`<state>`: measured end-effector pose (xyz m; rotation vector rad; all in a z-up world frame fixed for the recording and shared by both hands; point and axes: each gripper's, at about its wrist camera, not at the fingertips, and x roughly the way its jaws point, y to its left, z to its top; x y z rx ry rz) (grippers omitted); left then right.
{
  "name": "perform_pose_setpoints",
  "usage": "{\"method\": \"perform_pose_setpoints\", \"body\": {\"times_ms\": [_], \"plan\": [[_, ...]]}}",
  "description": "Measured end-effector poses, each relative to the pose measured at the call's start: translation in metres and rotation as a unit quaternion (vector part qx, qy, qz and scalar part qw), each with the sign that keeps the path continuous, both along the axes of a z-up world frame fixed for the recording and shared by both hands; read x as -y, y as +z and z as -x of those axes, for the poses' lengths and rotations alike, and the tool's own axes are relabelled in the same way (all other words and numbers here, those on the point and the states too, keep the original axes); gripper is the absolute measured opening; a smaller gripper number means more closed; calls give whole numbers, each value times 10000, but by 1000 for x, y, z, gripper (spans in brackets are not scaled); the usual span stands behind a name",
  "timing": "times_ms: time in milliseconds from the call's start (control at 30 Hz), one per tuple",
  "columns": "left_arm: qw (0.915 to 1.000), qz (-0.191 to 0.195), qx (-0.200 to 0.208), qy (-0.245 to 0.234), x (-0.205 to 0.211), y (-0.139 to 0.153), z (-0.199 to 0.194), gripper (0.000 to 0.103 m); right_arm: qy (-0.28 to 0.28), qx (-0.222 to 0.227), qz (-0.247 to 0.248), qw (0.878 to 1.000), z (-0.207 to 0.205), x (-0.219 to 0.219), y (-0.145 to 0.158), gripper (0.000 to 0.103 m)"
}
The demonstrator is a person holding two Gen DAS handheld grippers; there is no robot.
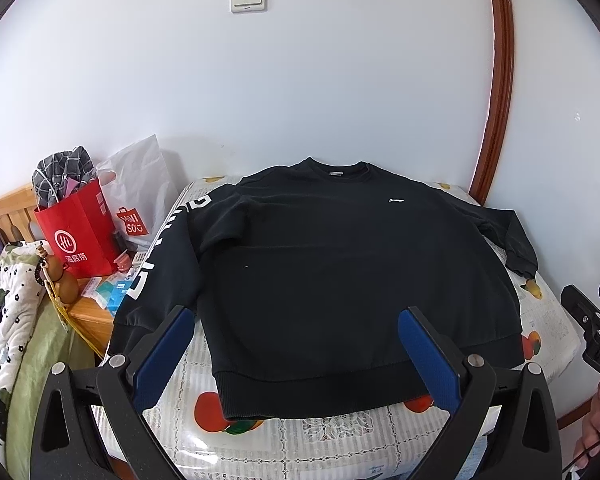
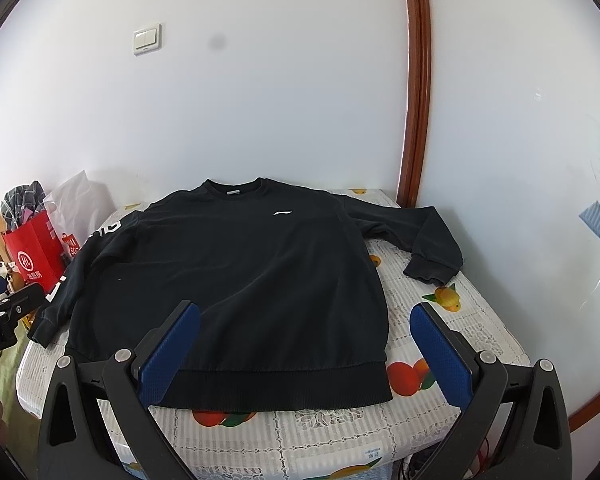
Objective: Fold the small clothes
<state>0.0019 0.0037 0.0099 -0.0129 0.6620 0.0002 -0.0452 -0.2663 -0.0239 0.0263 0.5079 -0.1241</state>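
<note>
One table [image 1: 340, 444] with a fruit-print cover stands against the wall, carrying one black sweatshirt [image 1: 332, 264] laid flat, collar toward the wall, hem at the near edge, left sleeve overhanging the side. Beside the table, one red bag [image 1: 76, 236] holds checked cloth. Left claw [image 1: 296, 356] and right claw [image 2: 306, 354] hover released above the hem.

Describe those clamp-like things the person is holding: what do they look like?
Each tool is a black plastic frame with triangular cut-outs and round silver bolts at the joints. Two long fingers end in blue textured pads. The left tool and right tool look alike. White lettering marks the side of each body, only partly readable. A bit of a hand shows; no sleeve is visible.
</note>
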Motion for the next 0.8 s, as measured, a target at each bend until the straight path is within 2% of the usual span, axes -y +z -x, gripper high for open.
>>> {"method": "perform_pose_setpoints", "body": {"times_ms": [800], "plan": [[9999,-86,126,31,-3,2,3,103,-63,56,-20,10000,5,1,0,103]]}}
